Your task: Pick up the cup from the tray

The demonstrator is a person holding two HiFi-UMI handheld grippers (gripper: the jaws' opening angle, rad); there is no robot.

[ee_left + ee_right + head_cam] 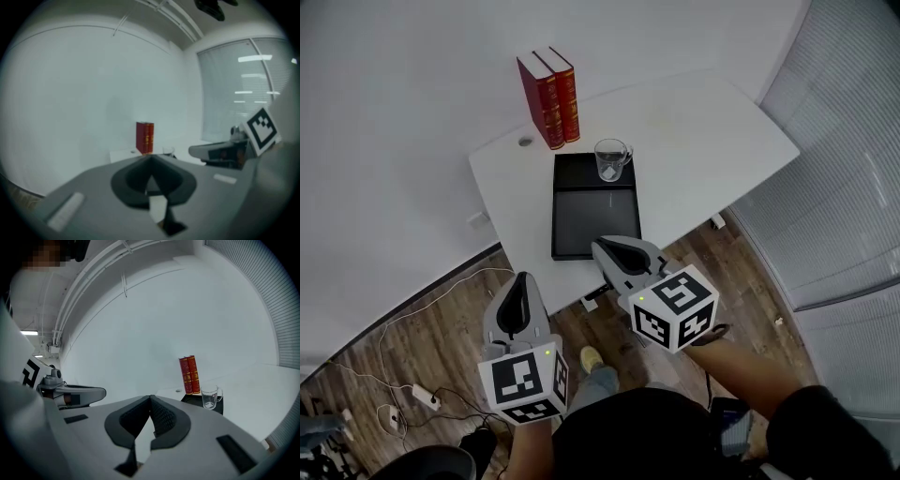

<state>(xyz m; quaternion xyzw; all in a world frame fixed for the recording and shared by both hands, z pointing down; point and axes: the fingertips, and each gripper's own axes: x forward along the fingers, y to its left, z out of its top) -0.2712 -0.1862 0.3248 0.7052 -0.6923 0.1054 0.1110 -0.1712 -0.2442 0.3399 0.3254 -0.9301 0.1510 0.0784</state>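
Holding both grippers low in front of the body, the person is keeping them on the near side of the white table (703,141), over the wooden floor (422,328). The left gripper (522,278) is pointing toward the table and slightly downward, its marker cube (525,380) sitting nearest the body. Its jaws are lying together, tips meeting, with nothing between them. The right gripper (602,245) is reaching a little farther, its tip hanging just over the table's near edge beside the near right corner of the black tray (591,220). Its jaws are likewise pressing together and carrying nothing. The right forearm (750,370) is stretching out from the lower right, bare below a dark sleeve, angling the gripper toward the far left.

The glass cup (612,157) is standing upright in the far right corner of the tray, its handle pointing right, well apart from both grippers. The rest of the tray is lying bare. Two red books (549,97) are standing upright side by side at the table's far edge, just beyond the tray's far left corner. In the right gripper view the cup is showing to the right of the closed jaws, with the books behind it on its left. Window blinds (844,169) are running along the right side of the room, and cables (412,394) are trailing across the floor at the near left.
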